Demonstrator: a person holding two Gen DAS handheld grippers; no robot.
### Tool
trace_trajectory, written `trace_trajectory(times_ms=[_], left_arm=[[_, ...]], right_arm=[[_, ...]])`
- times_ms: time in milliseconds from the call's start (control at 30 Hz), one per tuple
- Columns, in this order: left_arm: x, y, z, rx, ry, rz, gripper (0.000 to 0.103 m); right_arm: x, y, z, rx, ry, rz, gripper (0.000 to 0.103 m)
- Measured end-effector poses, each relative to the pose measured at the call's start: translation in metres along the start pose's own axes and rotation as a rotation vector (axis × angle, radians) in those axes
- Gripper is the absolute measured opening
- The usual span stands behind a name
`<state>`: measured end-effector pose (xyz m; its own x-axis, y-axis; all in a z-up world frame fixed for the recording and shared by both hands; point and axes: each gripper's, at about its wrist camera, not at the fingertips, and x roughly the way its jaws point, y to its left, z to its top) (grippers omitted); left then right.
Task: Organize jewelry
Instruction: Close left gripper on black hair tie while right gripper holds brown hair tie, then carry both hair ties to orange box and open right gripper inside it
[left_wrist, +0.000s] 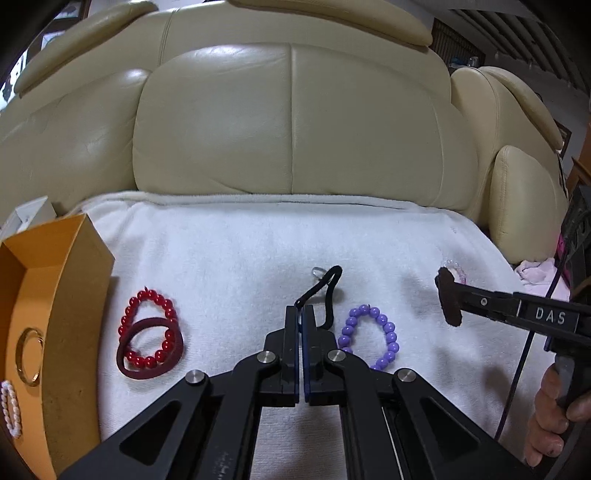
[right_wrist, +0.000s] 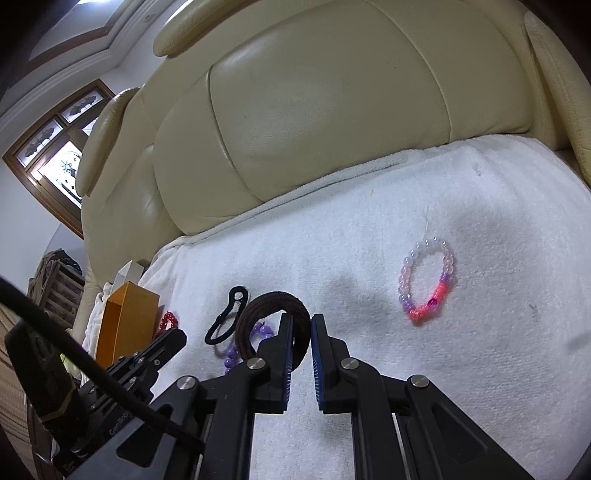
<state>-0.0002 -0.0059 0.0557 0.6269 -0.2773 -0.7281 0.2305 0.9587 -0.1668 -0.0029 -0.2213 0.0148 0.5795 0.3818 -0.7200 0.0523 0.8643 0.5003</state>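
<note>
On the white towel (left_wrist: 258, 243), my left gripper (left_wrist: 300, 308) is shut, pinching the near end of a thin black hair tie (left_wrist: 330, 280) whose loop trails away from the tips. A purple bead bracelet (left_wrist: 369, 336) lies just to its right. A red bead bracelet (left_wrist: 147, 325) lies to its left, under a maroon band (left_wrist: 151, 363). My right gripper (right_wrist: 303, 326) is shut on a thick brown hair tie (right_wrist: 258, 301) and holds it above the towel. It also shows in the left wrist view as the right gripper (left_wrist: 448, 301). A pink and white bead bracelet (right_wrist: 424, 280) lies to its right.
An open orange box (left_wrist: 55, 295) at the towel's left edge holds a gold ring (left_wrist: 29, 356) and a pearl bracelet (left_wrist: 9, 406). The cream leather sofa back (left_wrist: 288, 129) rises behind the towel. A hand (left_wrist: 550, 417) grips the right tool's handle.
</note>
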Motion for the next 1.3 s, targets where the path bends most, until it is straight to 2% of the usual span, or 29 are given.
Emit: trace_trajectory(times_ms=[33, 100, 167, 200, 467, 500, 567, 633, 800, 1033, 1067, 1300], left_arm=[[0.003, 0.001, 0.000, -0.010, 0.018, -0.011, 0.005], [0.014, 0.007, 0.003, -0.012, 0.037, -0.020, 0.018], [0.022, 0.004, 0.004, -0.010, 0.051, -0.016, 0.040], [0.024, 0.003, 0.005, -0.015, 0.060, -0.021, 0.041], [0.050, -0.001, 0.007, -0.030, 0.088, -0.023, 0.041], [0.051, 0.000, 0.009, -0.040, 0.082, -0.021, 0.038], [0.055, 0.001, 0.011, -0.052, 0.086, -0.012, 0.023], [0.056, 0.003, 0.013, -0.067, 0.082, -0.004, 0.016], [0.052, 0.002, 0.013, -0.070, 0.061, 0.001, 0.010], [0.009, 0.001, 0.015, -0.077, -0.029, -0.017, 0.009], [0.003, 0.002, 0.015, -0.078, -0.042, -0.017, 0.005], [-0.059, 0.027, 0.018, -0.144, -0.141, -0.035, 0.005]], right_arm=[[0.001, 0.000, -0.001, -0.002, 0.003, -0.003, 0.011], [0.001, -0.001, -0.003, -0.002, 0.008, -0.011, 0.011], [0.002, -0.003, -0.004, 0.004, 0.014, -0.018, 0.011], [0.003, -0.005, -0.004, 0.008, 0.017, -0.020, 0.011], [0.003, -0.016, -0.003, 0.026, 0.029, -0.028, 0.011], [0.003, -0.017, -0.003, 0.027, 0.030, -0.029, 0.011], [0.003, -0.019, -0.002, 0.026, 0.030, -0.032, 0.011], [0.002, -0.021, -0.001, 0.029, 0.029, -0.032, 0.011], [-0.003, -0.022, 0.000, 0.033, 0.017, -0.031, 0.011], [-0.007, -0.008, -0.001, 0.009, -0.006, -0.003, 0.011], [-0.007, -0.005, -0.001, 0.004, -0.009, 0.001, 0.011], [-0.001, 0.023, -0.006, -0.041, -0.012, 0.040, 0.011]])
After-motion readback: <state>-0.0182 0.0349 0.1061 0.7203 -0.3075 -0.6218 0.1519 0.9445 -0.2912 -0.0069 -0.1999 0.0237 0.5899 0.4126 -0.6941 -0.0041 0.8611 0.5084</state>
